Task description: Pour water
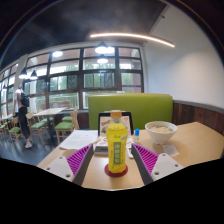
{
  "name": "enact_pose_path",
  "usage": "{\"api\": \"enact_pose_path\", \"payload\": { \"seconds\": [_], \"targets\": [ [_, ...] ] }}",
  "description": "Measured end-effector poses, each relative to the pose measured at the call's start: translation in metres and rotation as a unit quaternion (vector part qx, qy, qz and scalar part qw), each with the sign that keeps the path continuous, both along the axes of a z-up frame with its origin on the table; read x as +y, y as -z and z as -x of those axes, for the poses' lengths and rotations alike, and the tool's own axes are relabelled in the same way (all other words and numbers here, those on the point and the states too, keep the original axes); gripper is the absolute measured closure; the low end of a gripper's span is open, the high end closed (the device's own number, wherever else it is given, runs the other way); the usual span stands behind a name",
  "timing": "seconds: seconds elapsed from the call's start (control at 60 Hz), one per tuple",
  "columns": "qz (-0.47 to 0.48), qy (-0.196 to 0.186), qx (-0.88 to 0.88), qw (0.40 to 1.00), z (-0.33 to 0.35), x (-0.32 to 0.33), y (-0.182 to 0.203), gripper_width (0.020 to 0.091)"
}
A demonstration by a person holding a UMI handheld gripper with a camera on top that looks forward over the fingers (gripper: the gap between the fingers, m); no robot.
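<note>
This looks like a canteen or café dining hall. A green upholstered booth bench point(130, 106) backs the light wooden table point(190, 145), more tables and chairs point(48, 122) stand toward tall gridded windows point(75, 78), a long strip light point(130, 38) hangs overhead, and a person point(22, 115) stands by the glass.

Laptop point(108, 132) partly behind bottle point(118, 146)

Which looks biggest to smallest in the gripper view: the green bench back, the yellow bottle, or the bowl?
1. Green bench back.
2. Yellow bottle, though it stands nearest, between the open hand-held gripper fingers, so it may look oversized.
3. Bowl.
</note>
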State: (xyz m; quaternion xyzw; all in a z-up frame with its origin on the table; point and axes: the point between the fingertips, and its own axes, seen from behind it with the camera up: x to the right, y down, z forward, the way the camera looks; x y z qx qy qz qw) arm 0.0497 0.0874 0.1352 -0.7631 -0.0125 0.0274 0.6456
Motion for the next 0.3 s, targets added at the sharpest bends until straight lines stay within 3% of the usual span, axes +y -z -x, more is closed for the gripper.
{"api": "enact_pose_path", "payload": {
  "seconds": [0.3],
  "targets": [
    [-0.019,-0.020,0.016,0.999,0.054,-0.178,-0.053,0.0275]
  ]
}}
